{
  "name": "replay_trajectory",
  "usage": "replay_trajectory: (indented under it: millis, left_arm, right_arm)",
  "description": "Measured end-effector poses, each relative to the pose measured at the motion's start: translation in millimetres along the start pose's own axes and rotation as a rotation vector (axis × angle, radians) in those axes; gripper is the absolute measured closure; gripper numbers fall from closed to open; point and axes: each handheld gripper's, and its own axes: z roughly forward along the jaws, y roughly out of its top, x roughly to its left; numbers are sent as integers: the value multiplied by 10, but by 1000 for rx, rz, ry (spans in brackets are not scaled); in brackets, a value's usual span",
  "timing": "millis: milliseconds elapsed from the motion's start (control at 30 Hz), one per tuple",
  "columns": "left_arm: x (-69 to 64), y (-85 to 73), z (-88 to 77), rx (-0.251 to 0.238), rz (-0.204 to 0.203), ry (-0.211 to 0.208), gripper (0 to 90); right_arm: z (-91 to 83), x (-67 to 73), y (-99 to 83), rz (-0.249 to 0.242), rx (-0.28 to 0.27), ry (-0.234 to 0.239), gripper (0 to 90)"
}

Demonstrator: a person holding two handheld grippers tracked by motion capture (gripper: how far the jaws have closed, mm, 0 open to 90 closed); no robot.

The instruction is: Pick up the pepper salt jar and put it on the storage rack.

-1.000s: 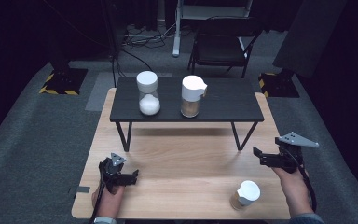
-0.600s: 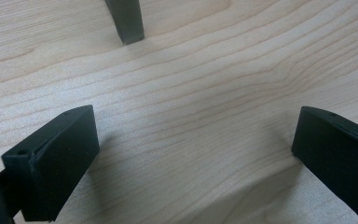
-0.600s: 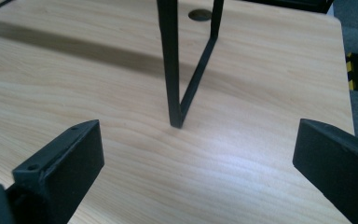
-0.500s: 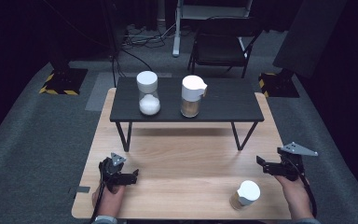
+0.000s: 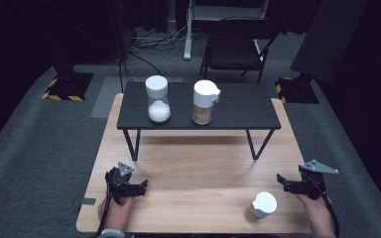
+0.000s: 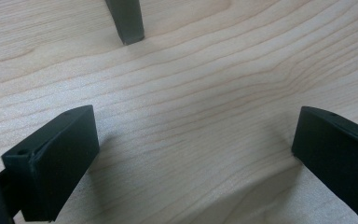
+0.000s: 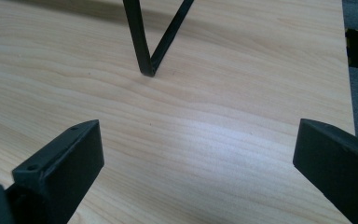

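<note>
Pale wood-grain tabletop [image 5: 198,168], matte black raised shelf [image 5: 238,106], white-capped cylindrical jar [image 5: 262,207].
Just left of the right hand-held gripper [image 5: 284,182]; both hand-held grippers, including the left [image 5: 141,186], spread wide, empty.

No readable text, labels, brands or numbers anywhere.

The white-lidded jars [image 5: 157,98] on the black shelf [image 5: 238,106] carry no legible label, and the small white-capped jar [image 5: 261,207] on the wooden table [image 5: 203,168] is too small to show any print. The only sign-like marks are the yellow-and-black hazard stripes [image 5: 62,96] on the stand bases on the floor, which bear no words.
</note>
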Motion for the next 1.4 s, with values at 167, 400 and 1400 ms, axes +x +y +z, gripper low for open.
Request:
replay_trajectory:
  millis: [167,400,1400]
  left_arm:
    - [1,-1,0,-1,1,0,2]
    - [1,-2,1,-1,0,-1,2]
    - [0,-2,1,-1,-1,-1,2]
  right_arm:
    - [58,-16,-113,-13,2,15,14]
    - [114,-38,-205,-9,6,20,13]
    - [275,-44,-320,-24,88,10,14]
